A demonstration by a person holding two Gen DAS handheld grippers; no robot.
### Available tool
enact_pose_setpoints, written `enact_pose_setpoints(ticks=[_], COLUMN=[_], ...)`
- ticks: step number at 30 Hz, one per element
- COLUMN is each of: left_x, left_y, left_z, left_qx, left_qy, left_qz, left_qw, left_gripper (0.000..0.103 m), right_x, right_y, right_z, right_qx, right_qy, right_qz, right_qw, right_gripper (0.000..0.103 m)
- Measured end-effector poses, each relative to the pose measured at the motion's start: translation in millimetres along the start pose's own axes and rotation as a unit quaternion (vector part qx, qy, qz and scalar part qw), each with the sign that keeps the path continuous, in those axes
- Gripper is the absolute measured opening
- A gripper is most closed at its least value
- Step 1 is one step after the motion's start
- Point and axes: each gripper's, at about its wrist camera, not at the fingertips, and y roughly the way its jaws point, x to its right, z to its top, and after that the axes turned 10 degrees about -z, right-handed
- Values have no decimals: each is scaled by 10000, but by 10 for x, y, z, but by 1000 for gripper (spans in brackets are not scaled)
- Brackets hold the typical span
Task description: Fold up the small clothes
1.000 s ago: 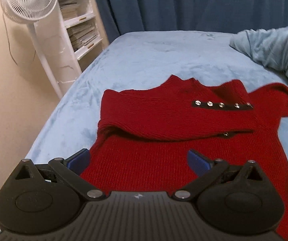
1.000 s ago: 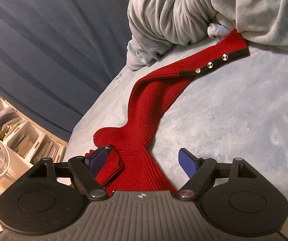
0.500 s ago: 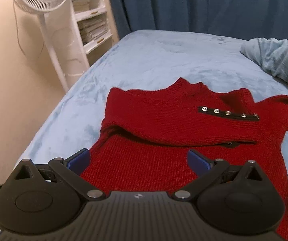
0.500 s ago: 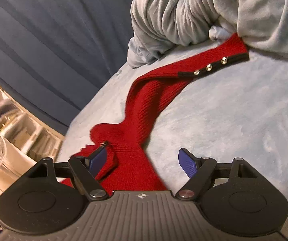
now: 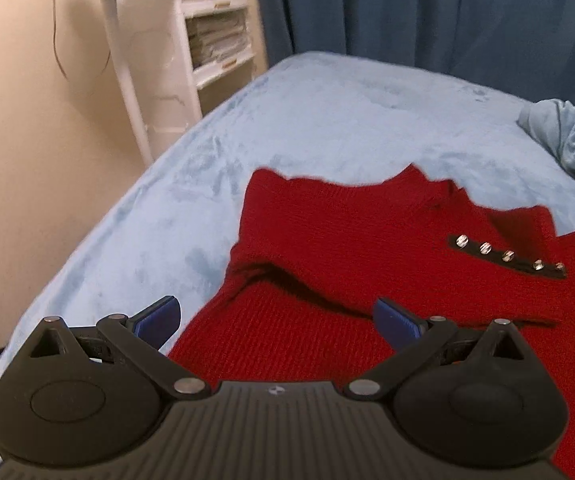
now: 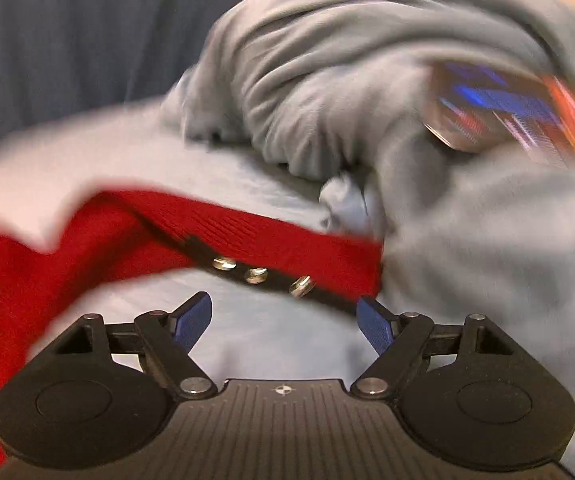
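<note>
A second before, the right gripper point(image 6: 283, 318) had sat over the sleeve's shoulder end; it had since swung out to the buttoned cuff point(image 6: 259, 274), fingers spread and empty just short of it. The left gripper point(image 5: 277, 318), equally wide and holding nothing, had drifted a little over the red sweater point(image 5: 347, 264) lying on the blue blanket point(image 5: 327, 112), its first sleeve already folded across (the second looked next). Everything blurred; no writing was legible.

The sweater point(image 5: 367, 264) lies on the bed point(image 5: 327, 120), one sleeve folded across its chest. A standing fan point(image 5: 123, 60) and a bookshelf point(image 5: 215, 32) stand off the bed's far left corner. The other sleeve point(image 6: 287, 244) reaches to the bunched blanket point(image 6: 367, 80) on the right.
</note>
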Motion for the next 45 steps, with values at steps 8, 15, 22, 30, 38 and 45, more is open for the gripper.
enact_pose_setpoints(ticks=[8,15,22,30,38,45], left_x=[-190,-523,-753,-1050,-1397,-1776], left_y=[184,-56,-473,-660,-483,-321], left_z=[-130,54,113,101,143,26], left_qx=[-301,-55,132,202,168,33], left_qy=[-122,-517,-903,-1025,-1302,-1540], left_qz=[70,112,-183,-128,-64,-117], left_qw=[9994,9986,9957,9944,9913,9880], left_gripper=[103,103,103,103,103,103], right_x=[-124,253,789,868,74,-2161], right_y=[819,-109,-1004,-497,-626,-1363], right_z=[255,863,1877,1730,1857,2205], right_qx=[-847,-902,-572,-1104,-989,-534], right_qy=[-898,-168,866,1177,1078,116], right_qz=[-294,939,1241,-212,408,2504], right_qw=[9919,9913,9868,9867,9884,9666], right_gripper=[8,7,7,7,7,0])
